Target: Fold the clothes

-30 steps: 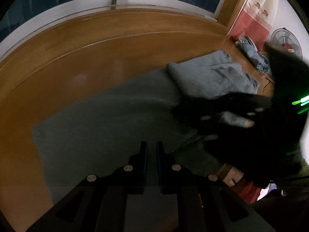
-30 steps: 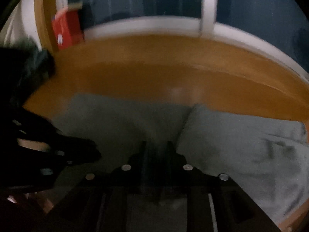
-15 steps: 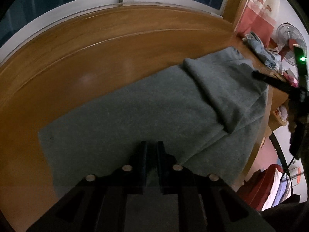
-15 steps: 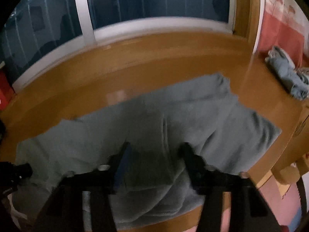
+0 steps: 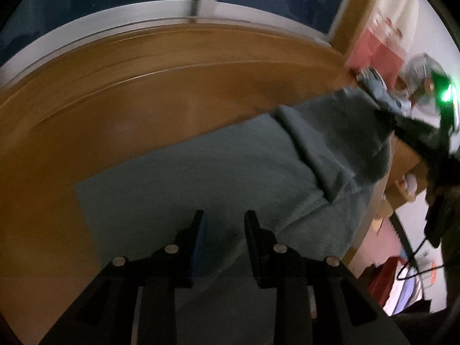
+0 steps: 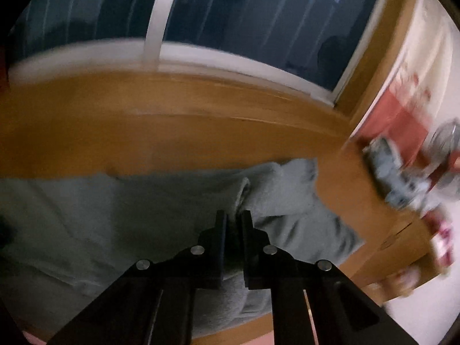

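A grey-green fleece garment [image 5: 218, 166] lies spread on the wooden table [image 5: 143, 97], with a folded-over flap [image 5: 313, 143] on its right part. My left gripper [image 5: 224, 218] hovers over the garment's near middle. Its jaws are opening, and only the flat cloth below shows between them. In the right wrist view the same garment [image 6: 120, 210] fills the lower half. My right gripper [image 6: 233, 218] is at the raised fold [image 6: 244, 189], its jaws closing to a narrow gap with cloth pinched in it. The right gripper [image 5: 402, 123] also shows dark at the garment's right end.
A bluish heap of clothes [image 6: 385, 166] lies at the table's far right corner, near a fan [image 5: 422, 72] and a red wall hanging [image 6: 396, 115]. A window [image 6: 230, 14] runs behind the table. The table's front right edge [image 5: 371, 215] drops off just past the garment.
My left jaws have parted from shut. My right gripper swung toward the garment's right end and its jaws narrowed from wide apart onto the fold. The flap now lies flatter.
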### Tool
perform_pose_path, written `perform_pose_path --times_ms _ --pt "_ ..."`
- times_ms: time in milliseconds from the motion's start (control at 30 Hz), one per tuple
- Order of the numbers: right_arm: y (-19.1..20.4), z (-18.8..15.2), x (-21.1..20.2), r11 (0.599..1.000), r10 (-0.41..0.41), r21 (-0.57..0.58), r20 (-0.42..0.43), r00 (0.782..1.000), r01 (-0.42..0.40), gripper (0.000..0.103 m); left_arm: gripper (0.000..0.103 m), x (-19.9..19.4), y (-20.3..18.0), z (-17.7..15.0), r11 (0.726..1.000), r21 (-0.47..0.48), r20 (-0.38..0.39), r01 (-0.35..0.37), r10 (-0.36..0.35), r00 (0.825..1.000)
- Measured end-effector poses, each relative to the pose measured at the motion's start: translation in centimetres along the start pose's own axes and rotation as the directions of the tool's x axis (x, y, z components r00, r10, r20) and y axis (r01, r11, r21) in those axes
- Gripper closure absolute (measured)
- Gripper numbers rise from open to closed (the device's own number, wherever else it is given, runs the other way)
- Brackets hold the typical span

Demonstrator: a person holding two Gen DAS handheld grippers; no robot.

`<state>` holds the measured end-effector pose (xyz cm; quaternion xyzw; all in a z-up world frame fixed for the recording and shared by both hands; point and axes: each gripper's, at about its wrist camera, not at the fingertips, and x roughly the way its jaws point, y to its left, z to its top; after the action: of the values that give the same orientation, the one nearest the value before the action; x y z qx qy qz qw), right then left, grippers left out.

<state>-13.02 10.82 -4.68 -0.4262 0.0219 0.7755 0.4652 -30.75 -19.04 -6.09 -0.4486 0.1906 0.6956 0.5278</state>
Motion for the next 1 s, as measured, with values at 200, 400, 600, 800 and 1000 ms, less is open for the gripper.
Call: perform_pose_path --times_ms 200,400,600,800,1000 --pt "-2.9 -1.7 2.5 0.997 0.039 0.065 -0.084 0.996 -0.033 0.079 0.078 -0.2 1.0 0.5 1.000 -0.008 -0.005 0.018 -0.018 1.000" --pt "-11.7 -1.1 2.2 0.892 0.268 0.352 0.091 0.959 -0.283 0.063 0.070 0.7 -4.0 2.9 0.992 0.111 0.033 0.053 -0.056 0.998" --pt "-15.1 0.3 9.7 0.849 0.375 0.385 0.043 0.926 -0.362 0.065 0.070 4.5 -12.4 7.5 0.977 0.194 0.043 0.092 -0.102 0.994" --pt "-17.6 -1.6 13.7 0.790 0.509 0.395 0.001 0.861 -0.468 0.064 0.070 9.9 -18.7 10.3 0.974 0.226 0.005 0.035 -0.037 0.999" --pt "-19.6 -3.9 16.9 0.522 0.714 0.653 0.017 0.700 -0.548 0.064 0.070 12.7 -19.1 10.6 0.986 0.164 -0.069 -0.021 0.032 0.997"
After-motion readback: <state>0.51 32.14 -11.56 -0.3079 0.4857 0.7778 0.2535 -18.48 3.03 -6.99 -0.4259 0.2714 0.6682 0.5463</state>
